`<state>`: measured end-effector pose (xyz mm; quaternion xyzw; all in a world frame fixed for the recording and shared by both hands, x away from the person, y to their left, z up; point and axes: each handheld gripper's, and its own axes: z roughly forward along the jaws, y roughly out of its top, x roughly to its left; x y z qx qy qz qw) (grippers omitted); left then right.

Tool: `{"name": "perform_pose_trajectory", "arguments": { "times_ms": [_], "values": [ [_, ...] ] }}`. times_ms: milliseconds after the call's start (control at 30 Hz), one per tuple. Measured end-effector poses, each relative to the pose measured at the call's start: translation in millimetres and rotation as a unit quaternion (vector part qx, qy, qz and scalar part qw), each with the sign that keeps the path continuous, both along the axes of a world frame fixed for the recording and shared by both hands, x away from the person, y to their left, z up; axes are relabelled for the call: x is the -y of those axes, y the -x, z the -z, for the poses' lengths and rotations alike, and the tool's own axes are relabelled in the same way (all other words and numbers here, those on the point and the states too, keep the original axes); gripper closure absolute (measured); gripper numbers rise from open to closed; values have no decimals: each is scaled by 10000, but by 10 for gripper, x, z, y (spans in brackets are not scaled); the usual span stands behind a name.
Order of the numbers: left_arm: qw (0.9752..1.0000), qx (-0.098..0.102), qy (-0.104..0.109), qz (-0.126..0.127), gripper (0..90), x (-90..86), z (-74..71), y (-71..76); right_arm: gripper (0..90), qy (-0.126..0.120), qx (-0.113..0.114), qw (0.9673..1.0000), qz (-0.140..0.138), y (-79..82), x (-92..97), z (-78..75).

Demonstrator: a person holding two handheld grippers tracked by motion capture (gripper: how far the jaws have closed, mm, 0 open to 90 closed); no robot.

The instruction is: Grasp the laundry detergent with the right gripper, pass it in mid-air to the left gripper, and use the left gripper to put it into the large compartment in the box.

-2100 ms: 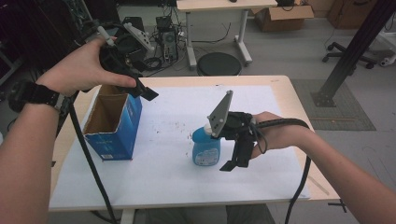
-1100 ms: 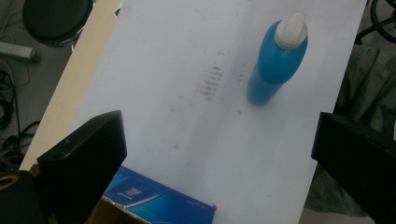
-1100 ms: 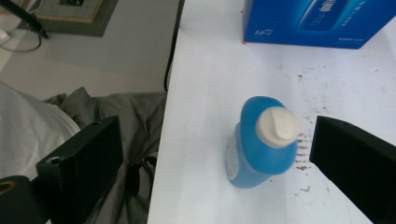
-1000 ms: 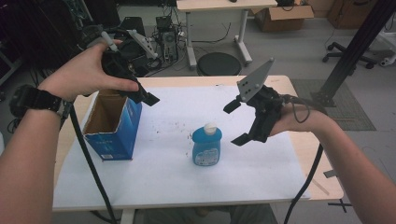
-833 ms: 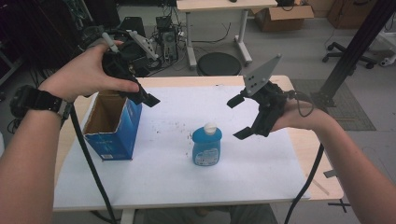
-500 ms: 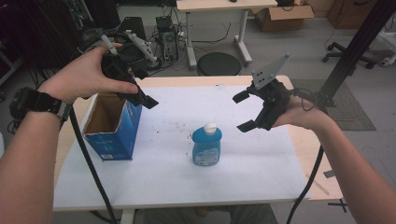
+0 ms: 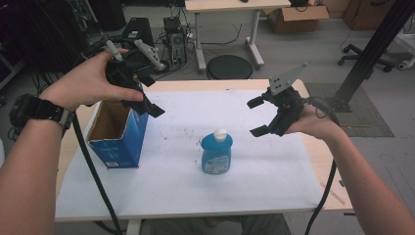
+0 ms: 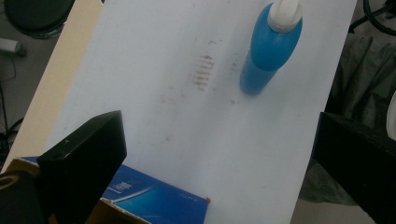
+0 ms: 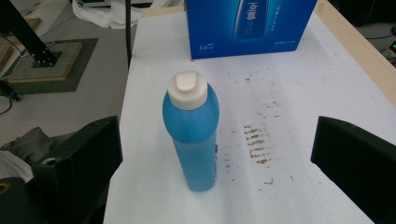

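- I have my right gripper (image 7: 261,116) raised off the table, out to the right of the blue bottle (image 7: 217,152), jaws spread wide and holding nothing.
- My left gripper (image 7: 147,100) hovers over the open blue carton (image 7: 119,132), its jaws also released and empty.
- The bottle stands upright with its white cap (image 9: 187,89) on, mid-table on the white sheet (image 7: 274,161), just right of the carton and apart from it.
- Two seconds ago my right gripper was closed on the bottle; since then it has let go and pulled back up and right. The left has barely moved.
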<state>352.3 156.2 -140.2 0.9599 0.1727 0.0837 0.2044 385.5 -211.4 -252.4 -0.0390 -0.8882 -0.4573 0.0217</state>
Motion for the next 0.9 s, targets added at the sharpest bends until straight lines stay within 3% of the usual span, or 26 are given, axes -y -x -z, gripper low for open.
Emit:
{"name": "perform_pose_trajectory", "arguments": {
  "times_ms": [900],
  "values": [
    [9999,-92,-39,38,38,-27,59,21,27,15,-178,9998,-40,1,-262,613]
  ]
}}
